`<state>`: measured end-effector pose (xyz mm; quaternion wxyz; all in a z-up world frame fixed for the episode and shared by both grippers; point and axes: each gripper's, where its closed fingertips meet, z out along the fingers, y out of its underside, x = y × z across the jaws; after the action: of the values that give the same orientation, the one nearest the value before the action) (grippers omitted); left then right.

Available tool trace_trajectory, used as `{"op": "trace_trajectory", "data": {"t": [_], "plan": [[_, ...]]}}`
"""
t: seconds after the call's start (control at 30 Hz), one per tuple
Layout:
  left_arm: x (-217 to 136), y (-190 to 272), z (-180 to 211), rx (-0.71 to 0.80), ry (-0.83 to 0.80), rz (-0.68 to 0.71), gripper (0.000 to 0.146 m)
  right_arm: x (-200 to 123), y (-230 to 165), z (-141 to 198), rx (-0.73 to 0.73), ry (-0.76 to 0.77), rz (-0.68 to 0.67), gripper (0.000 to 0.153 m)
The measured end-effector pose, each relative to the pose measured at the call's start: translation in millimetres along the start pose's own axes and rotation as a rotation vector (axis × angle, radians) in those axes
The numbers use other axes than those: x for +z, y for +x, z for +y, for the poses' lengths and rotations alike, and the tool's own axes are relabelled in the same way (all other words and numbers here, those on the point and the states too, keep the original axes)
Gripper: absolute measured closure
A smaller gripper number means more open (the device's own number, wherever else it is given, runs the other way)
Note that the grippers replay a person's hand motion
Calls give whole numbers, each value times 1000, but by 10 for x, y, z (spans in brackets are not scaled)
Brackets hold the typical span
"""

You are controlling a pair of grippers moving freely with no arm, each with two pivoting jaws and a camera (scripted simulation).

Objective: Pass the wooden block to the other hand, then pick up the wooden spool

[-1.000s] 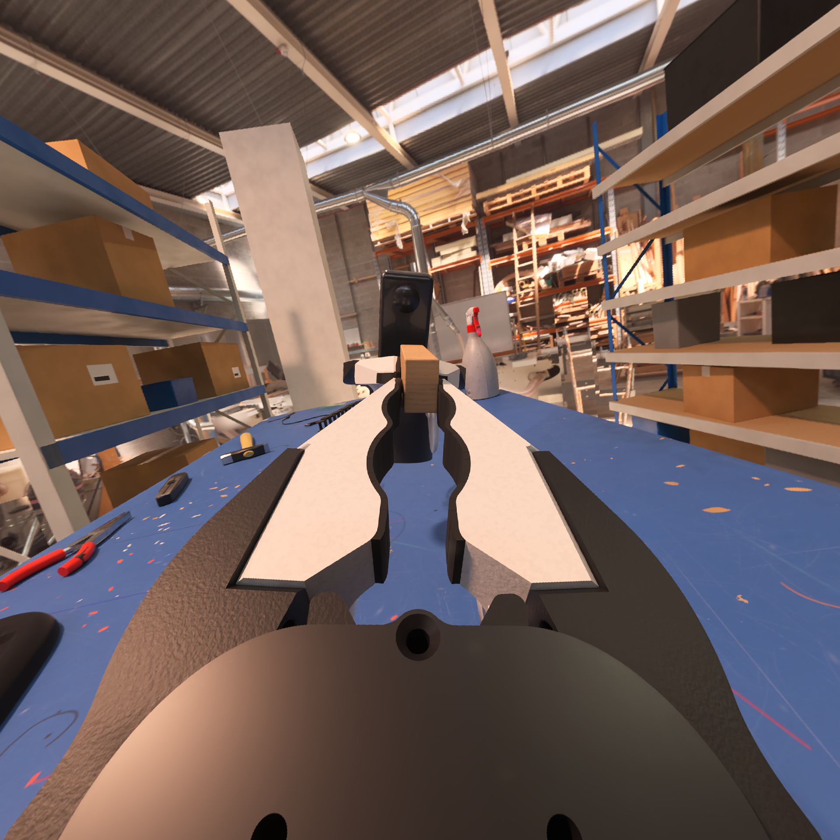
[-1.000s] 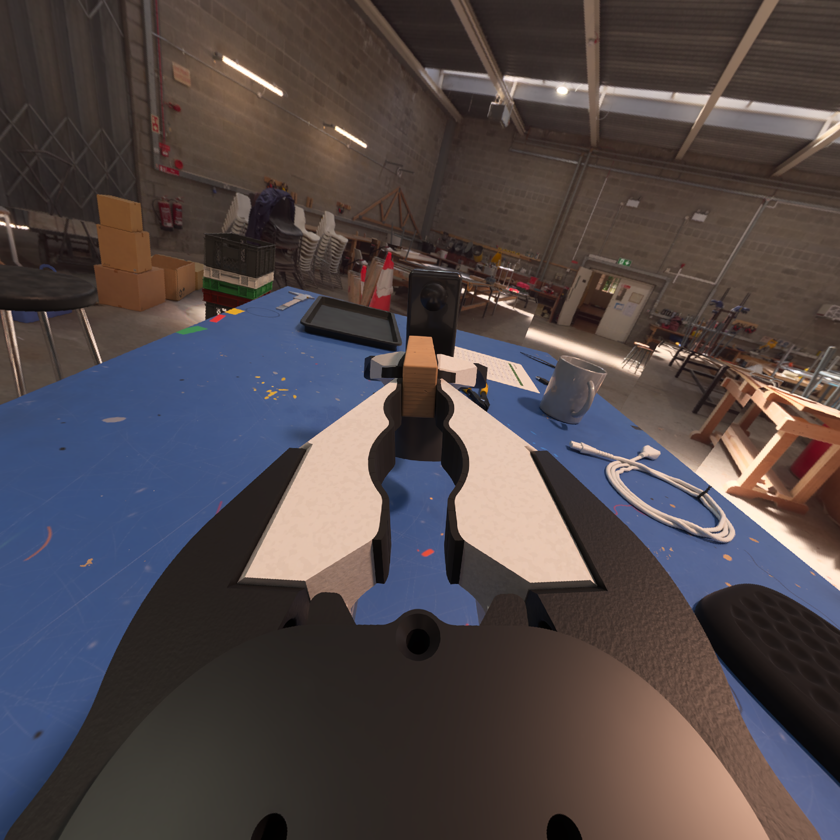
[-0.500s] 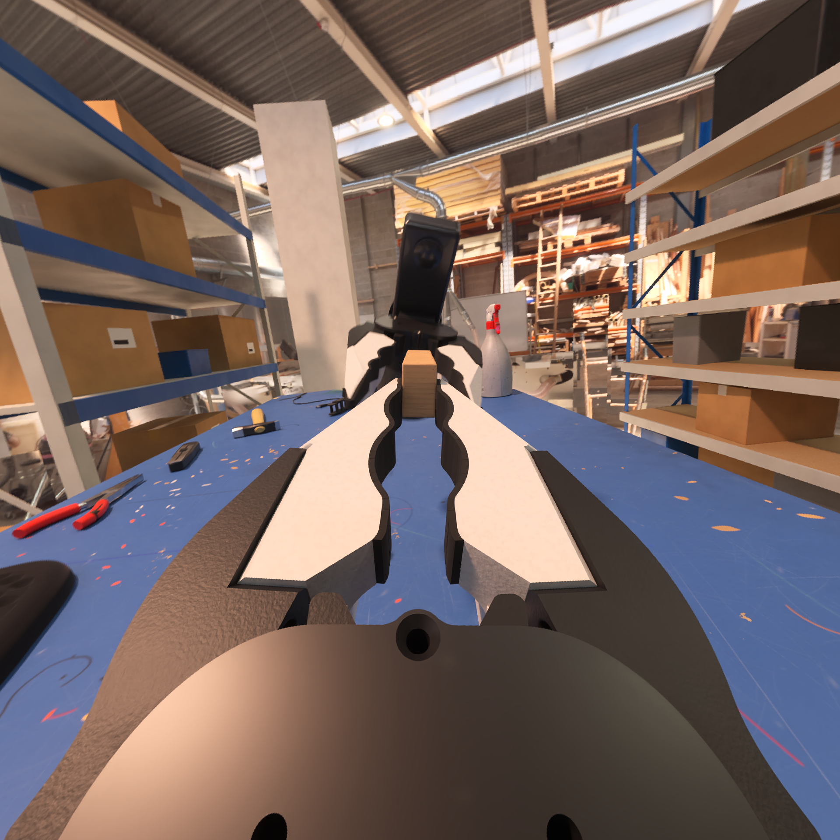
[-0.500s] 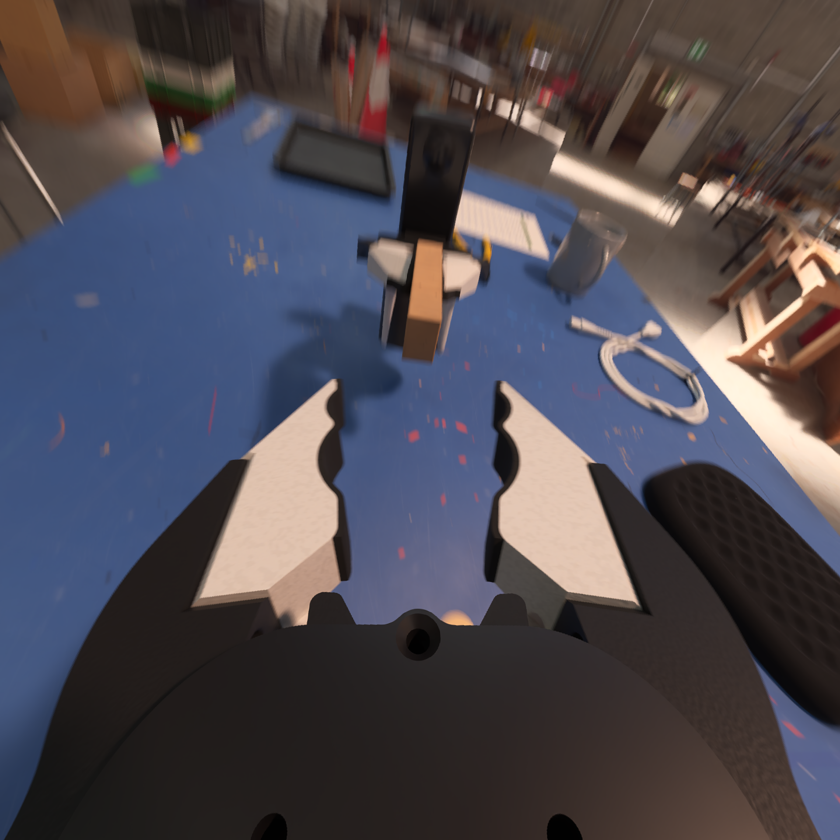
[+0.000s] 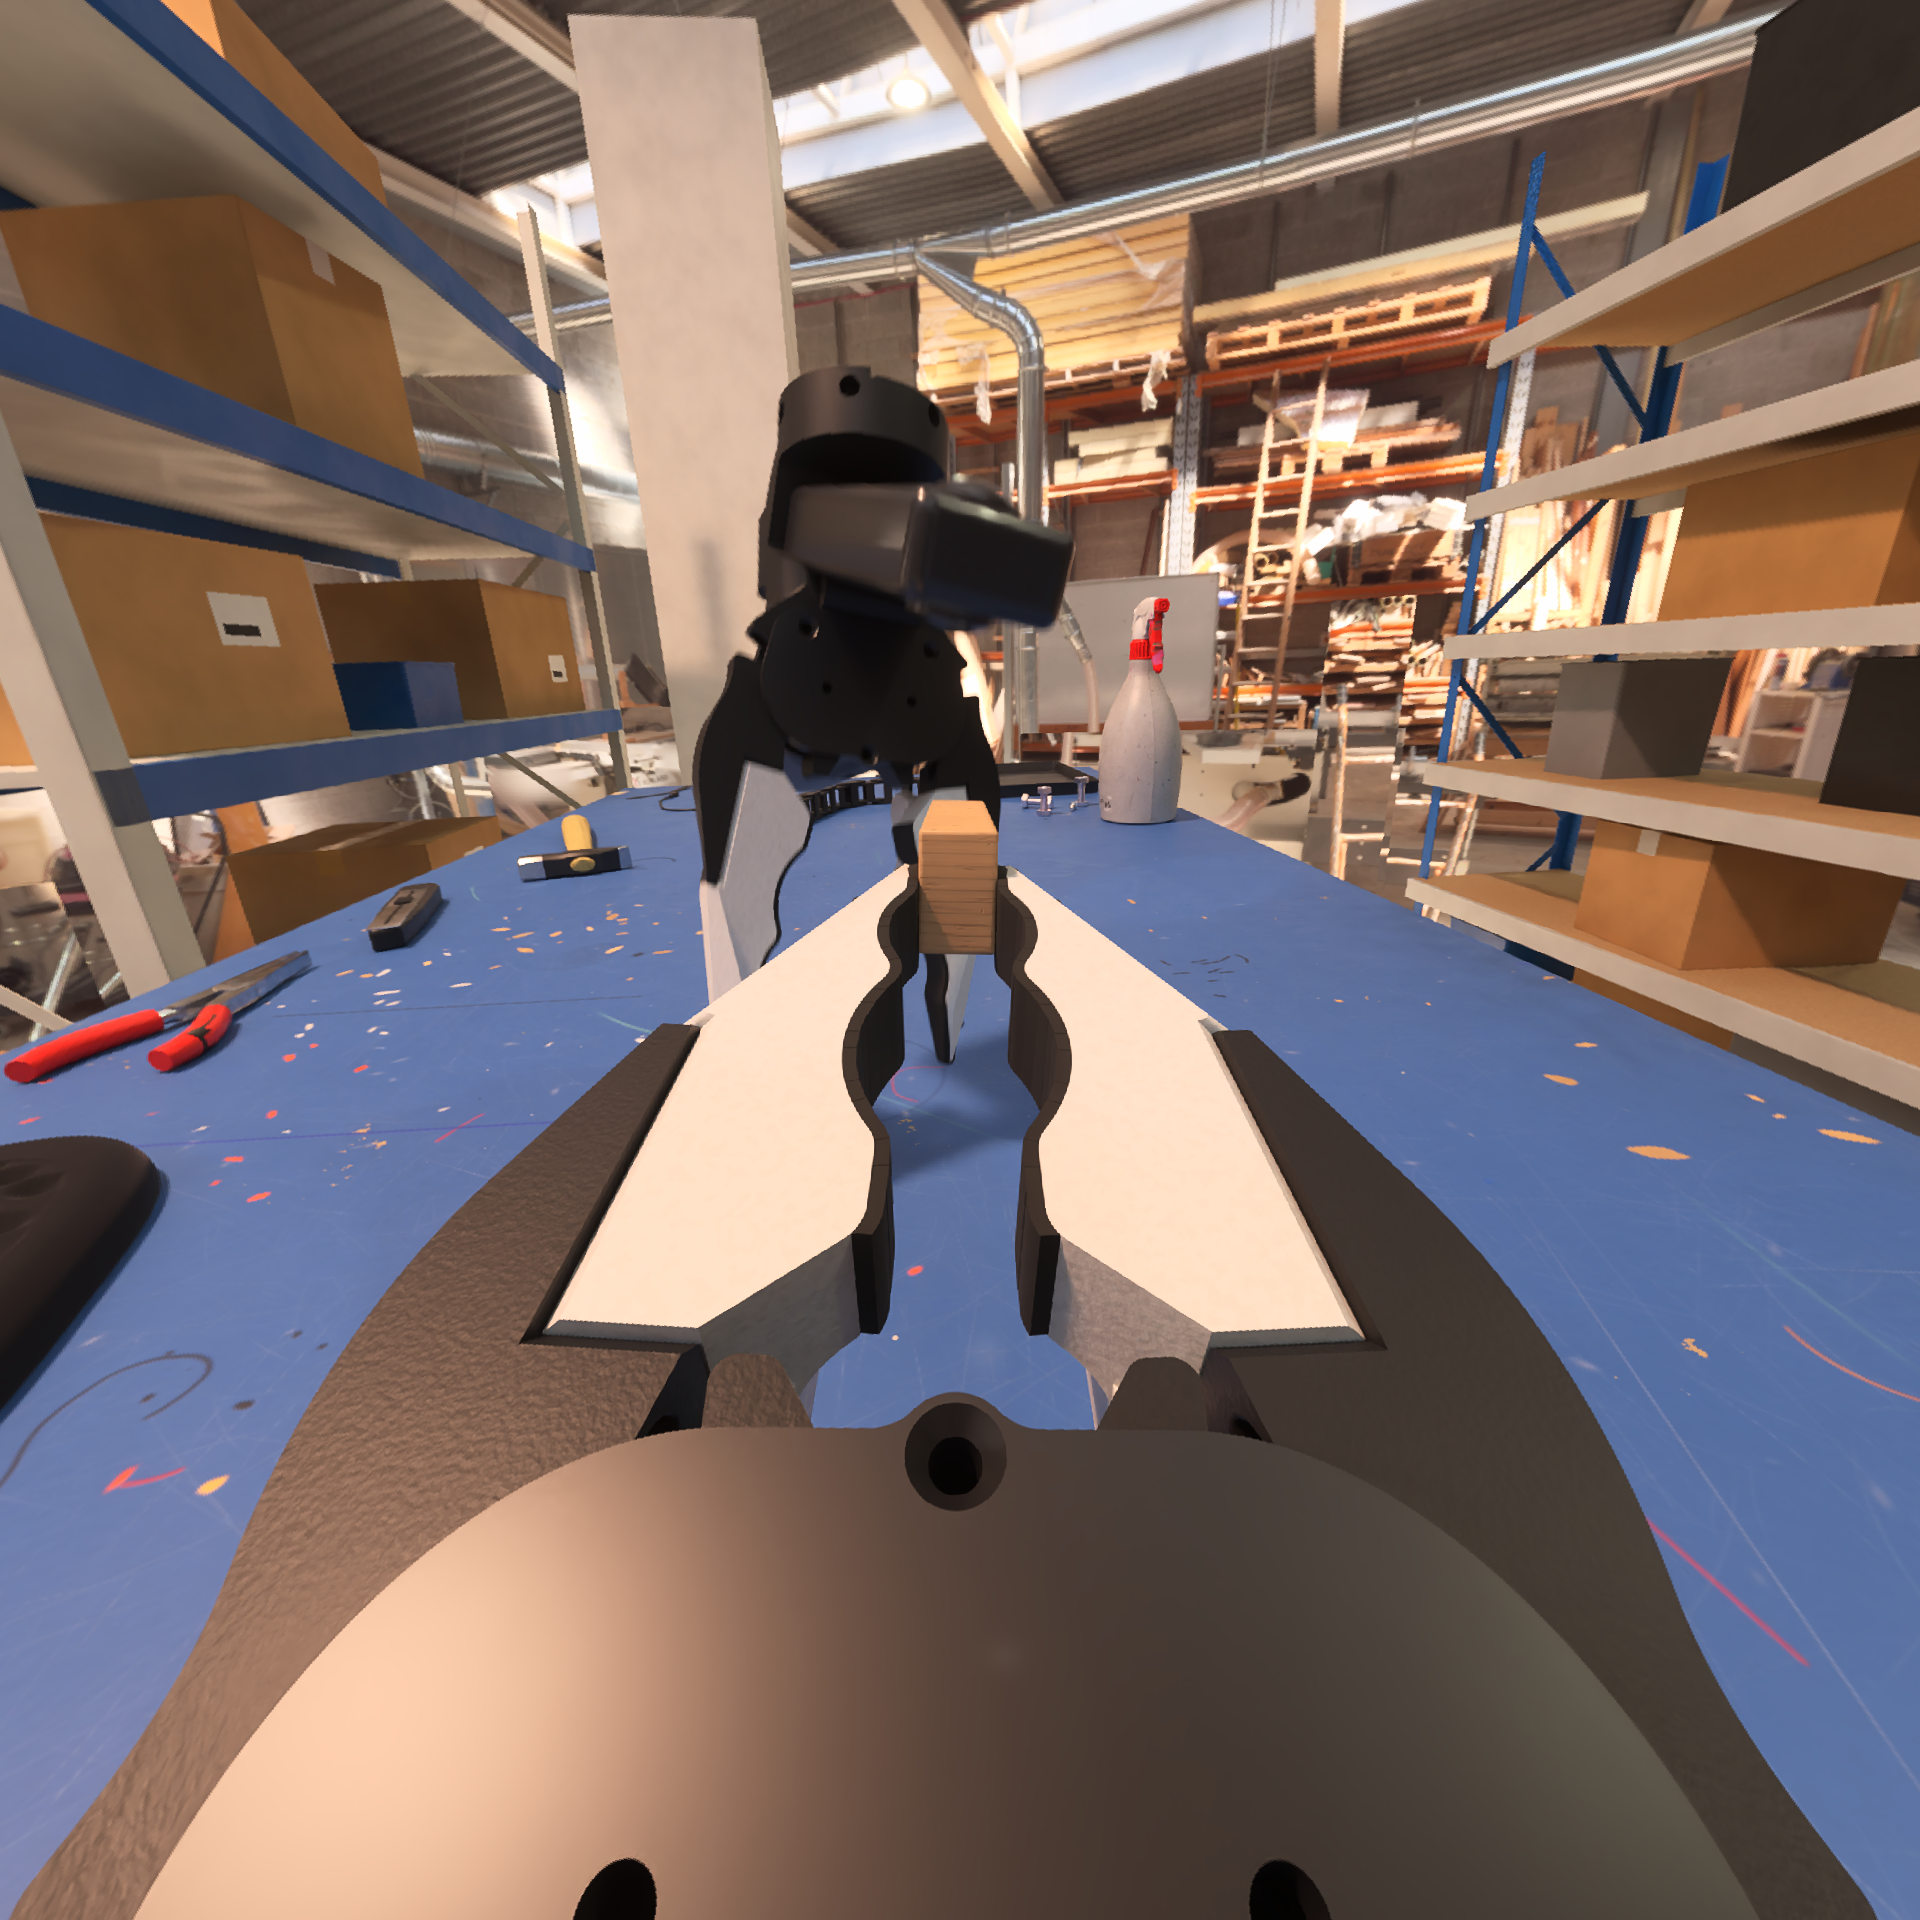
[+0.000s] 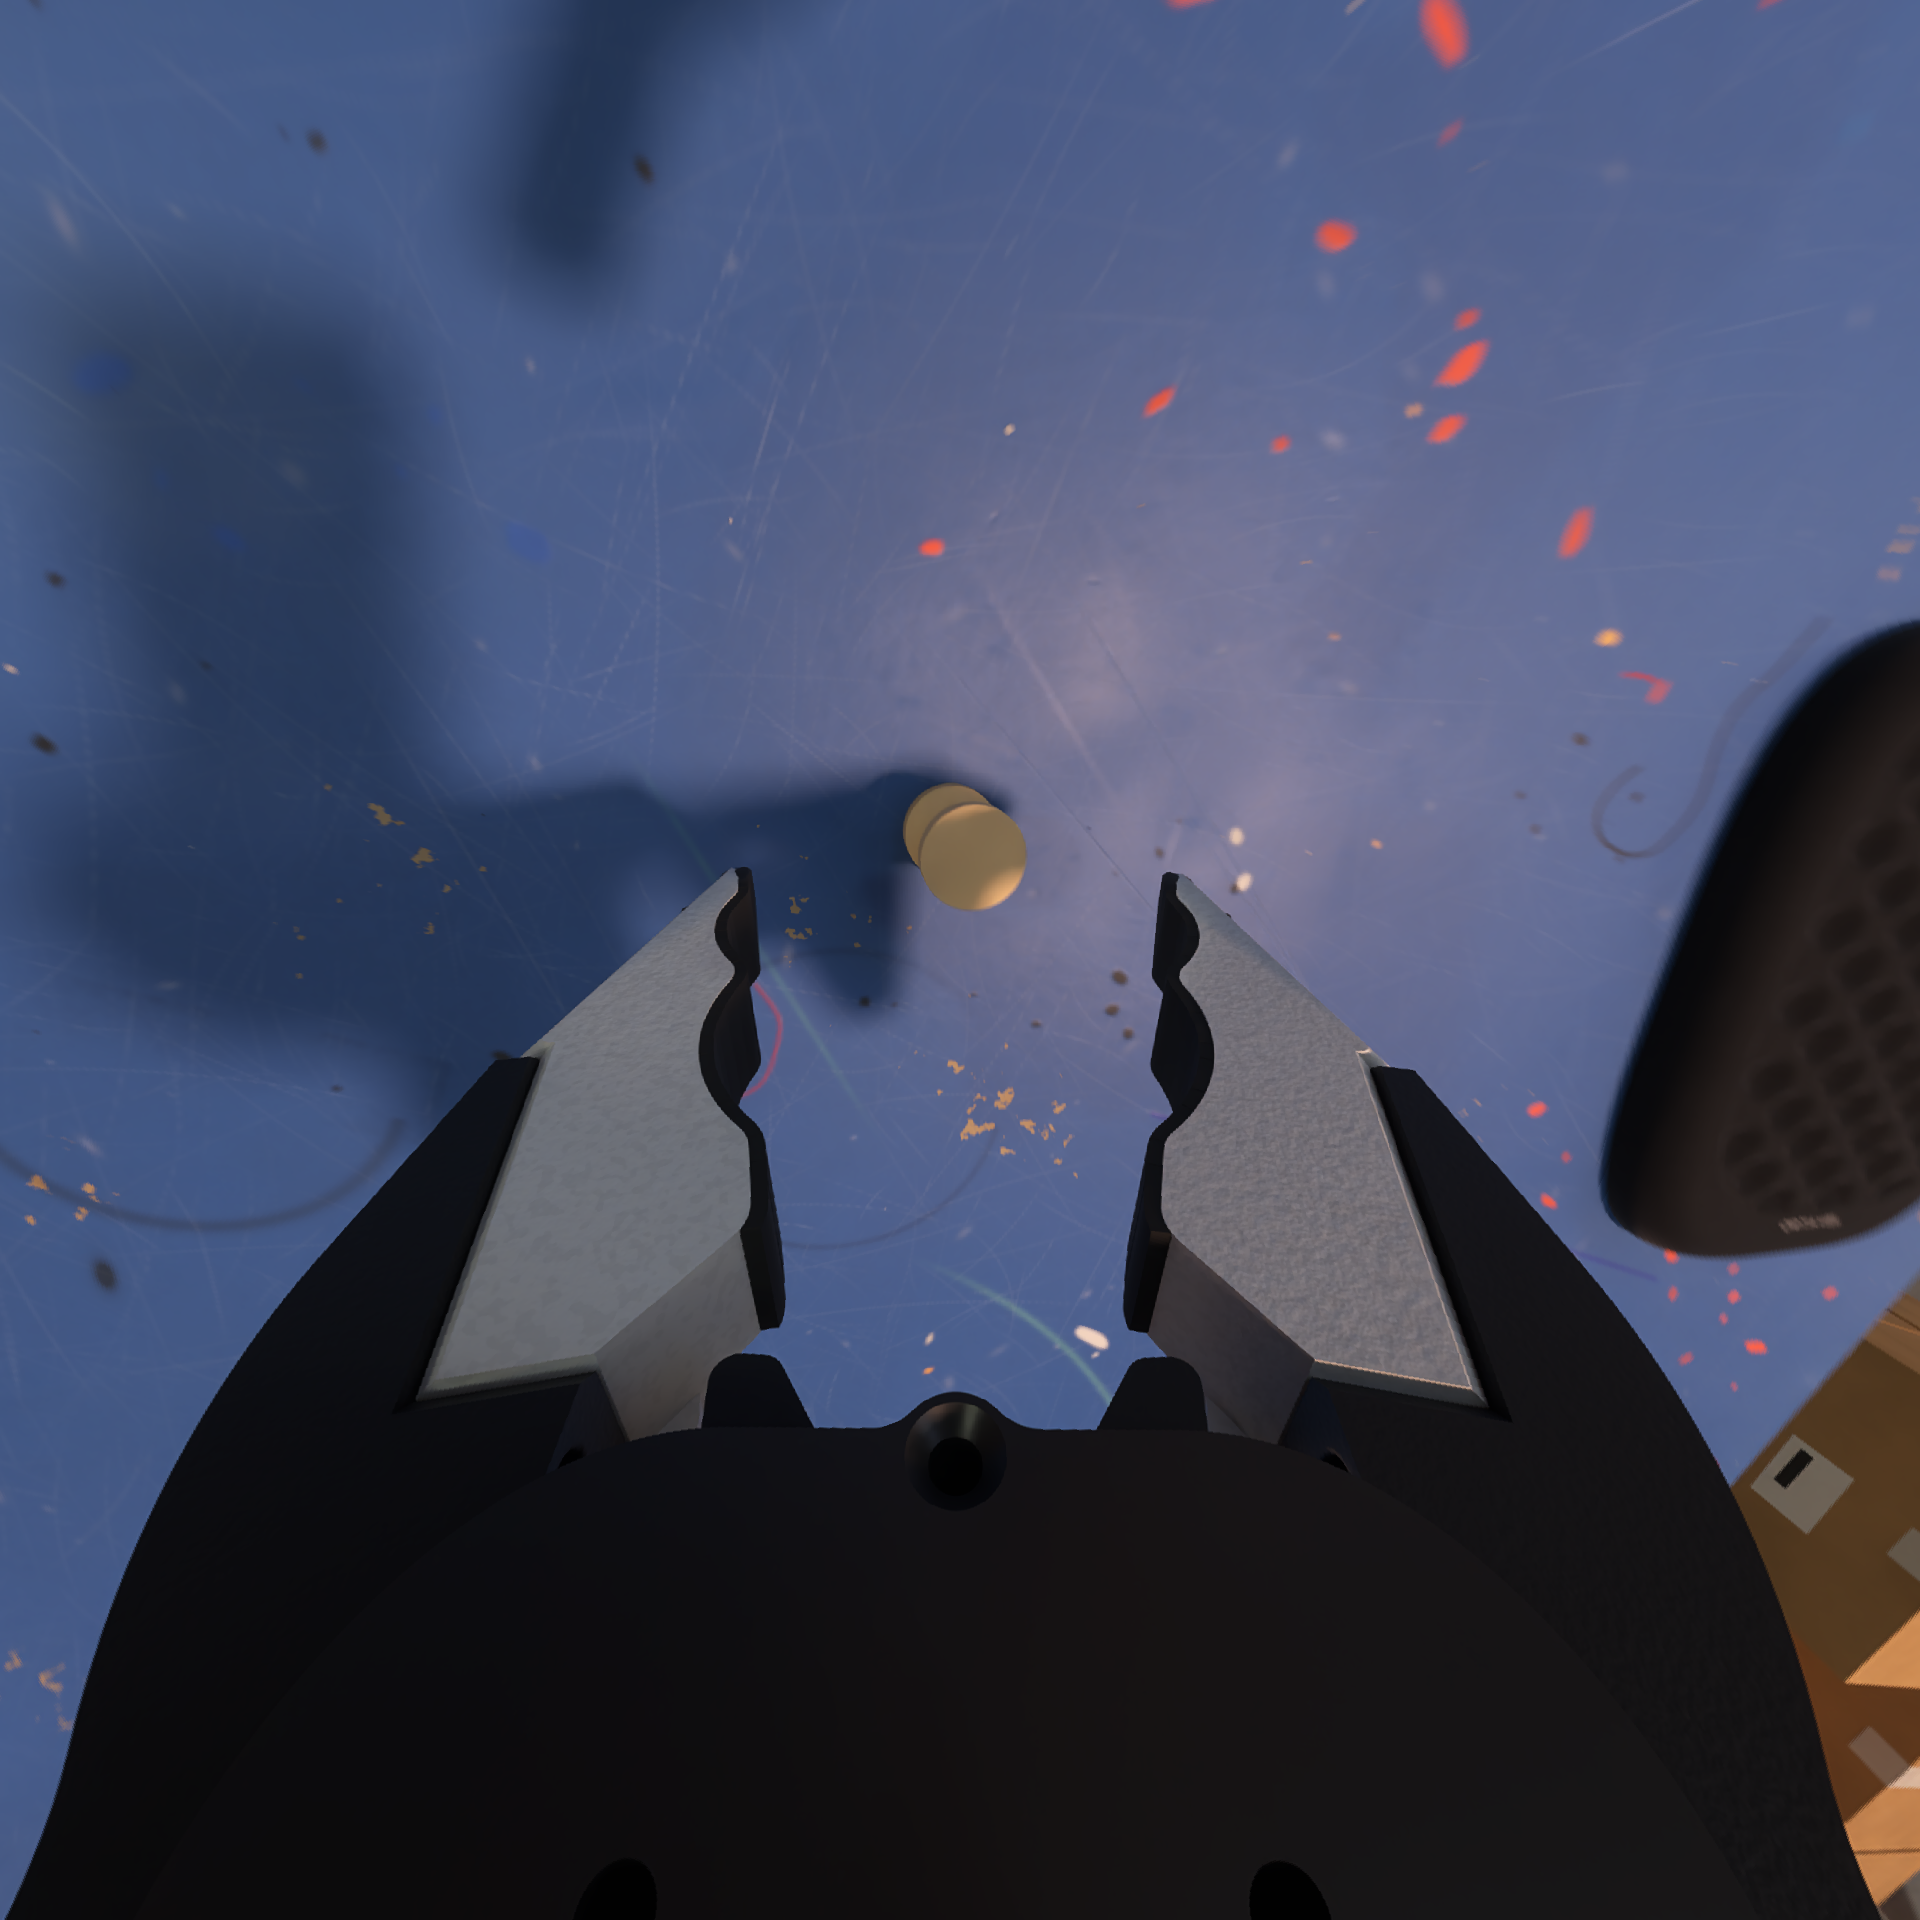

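Plainly, the wooden block [image 5: 957, 879] was a pale, square-ended piece with fine grain lines on its near face, standing upright and clamped between the tips of the left gripper [image 5: 957, 894] above the table [image 5: 1455, 1143]. The wooden spool [image 6: 964, 847] was a small tan cylinder seen almost end-on, lying on the table just beyond the fingertips of the right gripper [image 6: 956, 883], whose jaws stood wide apart with nothing between them. In the left wrist view the right gripper [image 5: 831, 935] pointed downward just behind the block, apart from it.

The table was blue, scratched and flecked with orange and yellow paint. Around it stood warehouse shelving with cardboard boxes [image 5: 208, 312], a white pillar [image 5: 686, 364] and stacked timber farther back.

On the table lay one pair of red-handled pliers [image 5: 156, 1029], one hammer [image 5: 574, 854], one small dark tool [image 5: 403, 914] and one spray bottle [image 5: 1141, 738]. One black perforated pad [image 6: 1797, 987] lay to the right of the spool.
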<state>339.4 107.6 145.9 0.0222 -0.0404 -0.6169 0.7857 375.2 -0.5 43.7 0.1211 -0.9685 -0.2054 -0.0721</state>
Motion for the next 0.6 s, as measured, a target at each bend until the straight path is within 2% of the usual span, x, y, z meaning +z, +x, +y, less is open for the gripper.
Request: {"op": "trace_trajectory", "data": {"t": [0.1,0.2,0.23,0.33,0.4,0.47,0.5,0.53,0.6], "plan": [[-8,-7,10,-31,-7,7,134,223,-3,69,-43,-95,-35,85],[-24,-38,11,-69,-9,-4,134,248,36,87,-101,-118,51,112],[-29,-48,13,-83,-13,-7,134,222,73,72,-114,-96,115,128],[-37,-74,35,-129,-36,-14,134,15,236,-48,-168,34,419,131],[-34,-84,54,-163,-48,-13,134,-314,328,-269,-220,229,734,131],[-27,-78,61,-197,-49,0,134,-716,246,-536,-356,485,1067,131],[-25,-65,58,-215,-44,14,134,-863,166,-630,-445,566,1209,131],[-21,-50,54,-238,-37,31,134,-947,97,-689,-515,591,1322,131],[-8,-15,55,-279,-32,60,134,-971,6,-761,-586,555,1445,131]]}}
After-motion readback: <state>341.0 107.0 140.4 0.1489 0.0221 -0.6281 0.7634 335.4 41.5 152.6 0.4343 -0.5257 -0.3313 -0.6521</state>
